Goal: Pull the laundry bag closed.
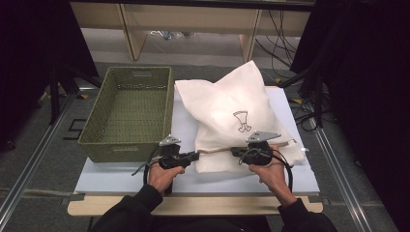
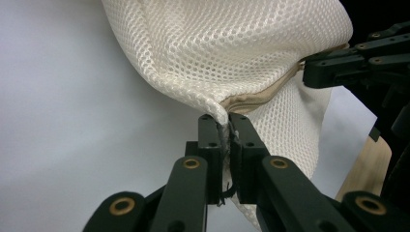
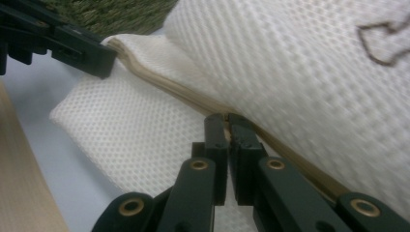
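Observation:
A white mesh bag [image 1: 232, 111] with a small dark drawing on it lies on the white table cover. Its tan zipper [image 3: 169, 89] runs along the near edge. My left gripper [image 1: 197, 155] is shut on the bag's near left corner; in the left gripper view its jaws [image 2: 226, 121] pinch the mesh [image 2: 217, 48] right at the end of the zipper [image 2: 261, 96]. My right gripper [image 1: 234, 152] is at the same edge a little to the right. In the right gripper view it [image 3: 227, 121] is shut on the zipper line; whether it holds the pull is hidden.
A green woven basket [image 1: 116, 151] with nothing in it stands left of the bag, close behind my left hand. The white cover [image 1: 121, 179] ends at a wooden table edge [image 1: 193, 205] near the person. Cables and dark stands lie beyond the table at right.

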The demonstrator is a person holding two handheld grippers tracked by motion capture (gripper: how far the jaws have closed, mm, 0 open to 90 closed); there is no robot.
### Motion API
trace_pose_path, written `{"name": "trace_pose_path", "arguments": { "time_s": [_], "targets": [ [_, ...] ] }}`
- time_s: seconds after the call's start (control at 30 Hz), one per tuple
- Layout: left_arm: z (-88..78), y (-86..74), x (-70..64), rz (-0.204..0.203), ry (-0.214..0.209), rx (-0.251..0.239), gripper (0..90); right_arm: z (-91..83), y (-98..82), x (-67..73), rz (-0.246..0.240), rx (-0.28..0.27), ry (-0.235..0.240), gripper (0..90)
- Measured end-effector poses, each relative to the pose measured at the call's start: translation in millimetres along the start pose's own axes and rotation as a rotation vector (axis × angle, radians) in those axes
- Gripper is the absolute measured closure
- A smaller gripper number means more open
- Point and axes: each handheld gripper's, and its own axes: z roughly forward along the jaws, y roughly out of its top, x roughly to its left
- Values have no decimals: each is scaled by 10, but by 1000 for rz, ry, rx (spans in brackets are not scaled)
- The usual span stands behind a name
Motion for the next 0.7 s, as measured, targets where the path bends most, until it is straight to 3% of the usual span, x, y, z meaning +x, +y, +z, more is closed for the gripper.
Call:
{"name": "trace_pose_path", "arguments": {
  "time_s": [0.03,0.13,0.23,0.3,0.33,0.57,0.67,0.7],
  "targets": [
    [0,-3,0,1,0,1,842,-33,-13,1,32,9,-3,885],
    [6,-8,-7,11,10,6,841,-78,-58,-82,5,-5,-23,885],
    [15,-12,-14,17,15,11,841,-121,-93,-108,52,7,-35,885],
    [14,-11,-14,23,17,16,842,-125,-120,-163,58,1,-15,885],
    [13,-12,-13,25,18,18,842,-144,-130,-176,52,5,-42,885],
    [18,-14,-13,48,37,26,841,-214,-204,-320,79,-8,-51,885],
    [17,-14,-15,47,40,31,841,-269,-238,-358,111,2,-77,884],
    [17,-13,-14,48,39,31,841,-288,-248,-399,89,0,-92,884]
  ]
}}
